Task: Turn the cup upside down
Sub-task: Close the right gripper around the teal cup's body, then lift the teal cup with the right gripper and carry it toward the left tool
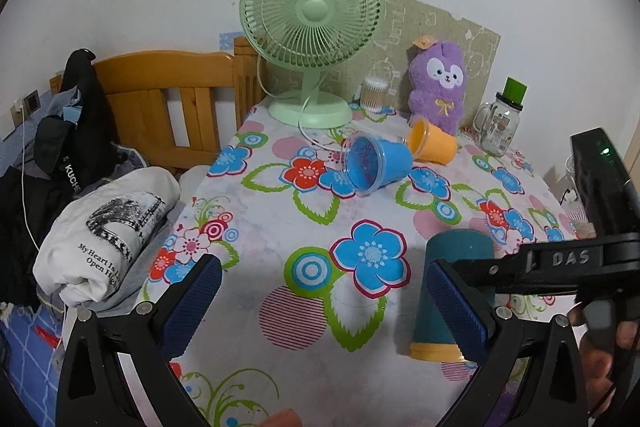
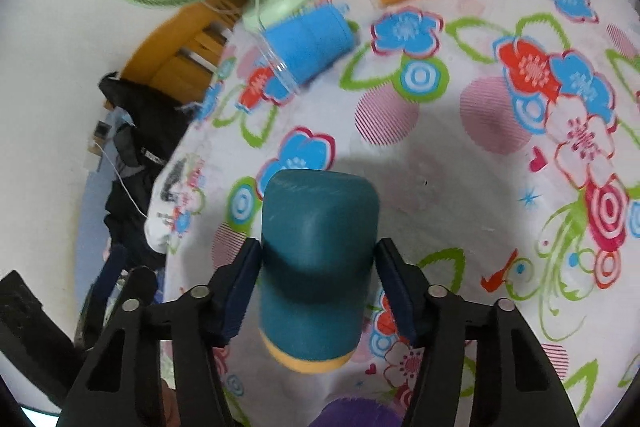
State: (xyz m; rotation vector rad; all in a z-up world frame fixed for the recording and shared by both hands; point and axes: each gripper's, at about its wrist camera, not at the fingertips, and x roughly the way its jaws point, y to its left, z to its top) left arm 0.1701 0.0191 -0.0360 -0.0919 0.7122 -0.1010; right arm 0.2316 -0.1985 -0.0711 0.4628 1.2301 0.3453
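A: Teal cup (image 2: 318,267) lower centre of right wrist view, between right gripper (image 2: 318,291) pads. Orange rim down, closed base up. Looks already inverted on the cloth (image 2: 460,187).

B: Held or let go?

A: Pads touching both sides, apparently clamped. Blurred, so can't rule out a slight gap. Probably gripped mid-body to keep it steady while setting down.

B: Left side?

A: Left gripper (image 1: 324,291) wide open, nothing between fingers, parked low beside the cup (image 1: 456,291). Likely just standby.

B: Hidden bits?

A: Cup rim partly behind left finger in left view; contact with cloth not certain. Purple thing at bottom edge of right view cut off.

B: Further back?

A: Blue cup (image 1: 378,163) and orange cup (image 1: 434,141) on their sides mid-frame, untouched. Fan (image 1: 312,27), plush (image 1: 438,87), jar (image 1: 498,123) at the back.
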